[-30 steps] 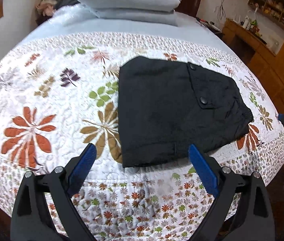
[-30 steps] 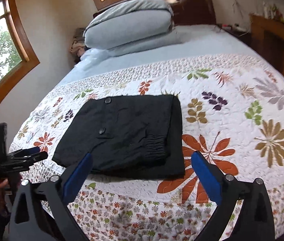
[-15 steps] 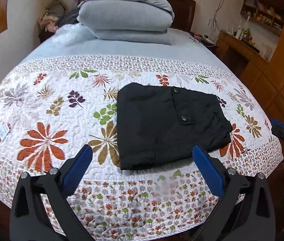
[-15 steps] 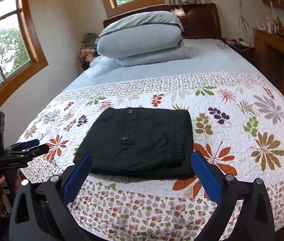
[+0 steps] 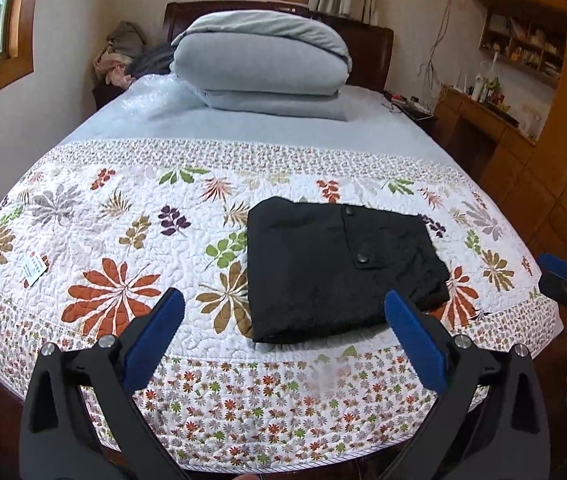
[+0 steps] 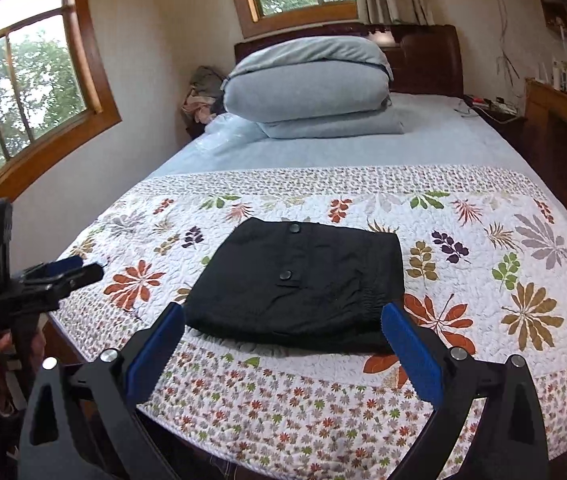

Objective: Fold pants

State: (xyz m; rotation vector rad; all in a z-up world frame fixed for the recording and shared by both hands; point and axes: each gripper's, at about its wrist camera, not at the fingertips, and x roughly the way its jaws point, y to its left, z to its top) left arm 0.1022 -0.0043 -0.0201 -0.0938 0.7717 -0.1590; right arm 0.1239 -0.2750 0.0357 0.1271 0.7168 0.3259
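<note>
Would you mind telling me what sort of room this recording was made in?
Most likely a home bedroom: a bed with a floral quilt, a stack of grey bedding against a dark headboard, and folded black pants on the quilt.

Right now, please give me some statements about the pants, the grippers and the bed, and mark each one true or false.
1. The black pants lie folded on the floral quilt. True.
2. The left gripper is shut on the pants. False: it is open and holds nothing.
3. The right gripper is open. True.
4. The grey bedding is stacked on the pants. False: it sits at the head of the bed.
</note>
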